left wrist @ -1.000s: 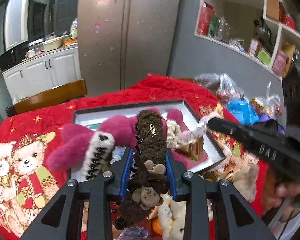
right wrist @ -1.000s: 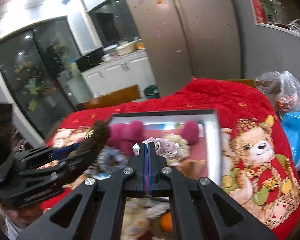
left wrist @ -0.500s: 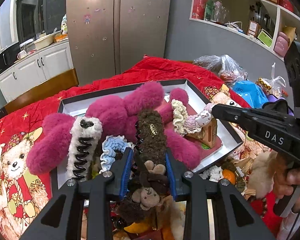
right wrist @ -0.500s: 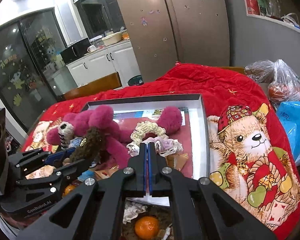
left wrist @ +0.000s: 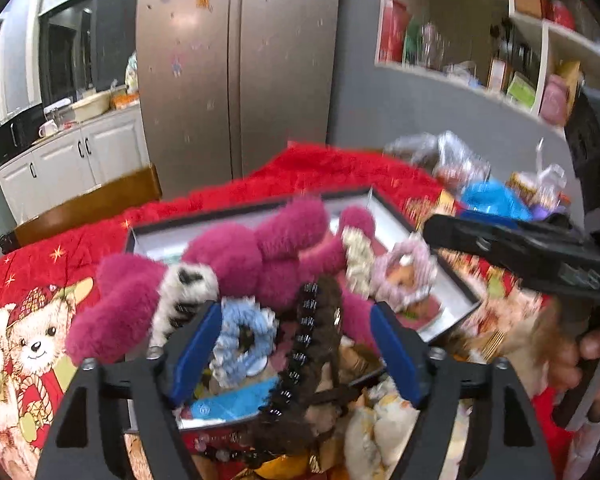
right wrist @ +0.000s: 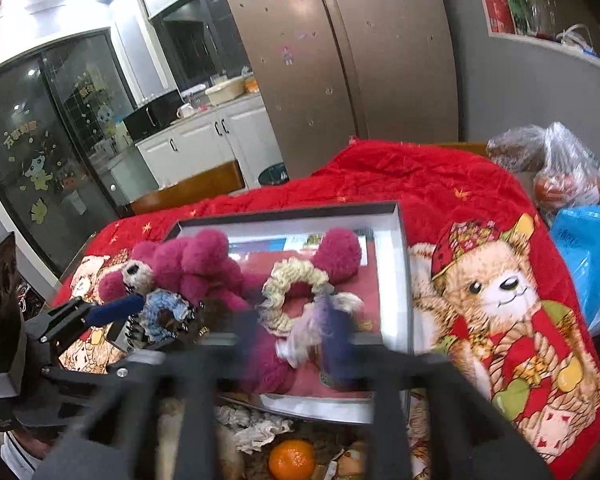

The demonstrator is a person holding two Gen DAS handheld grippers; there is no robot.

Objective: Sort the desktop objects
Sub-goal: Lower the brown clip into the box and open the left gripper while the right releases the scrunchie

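Down at the bottom of the left wrist view, the left gripper (left wrist: 296, 348) has just sprung its jaws wide, and the brown fuzzy hair claw (left wrist: 312, 344) lies loose between the blue pads (left wrist: 196, 352), touching neither, draped over the near edge of the tray (left wrist: 452, 280). Beside it in the tray sits a blue scrunchie (left wrist: 240, 340). Over in the right wrist view, the right gripper (right wrist: 292, 344), blurred, has just opened up too, and the lilac scrunchie (right wrist: 324, 320) sits between its fingers; whether they touch it, I can't tell. An orange (right wrist: 291, 460) shows bottom centre, outside the tray. Further in, mid-frame, a cream scrunchie (right wrist: 292, 280) rests against the big magenta plush toy (right wrist: 204, 268). Beyond, the red bear-print blanket (right wrist: 420, 176), then the steel fridge (right wrist: 340, 60) at the top.
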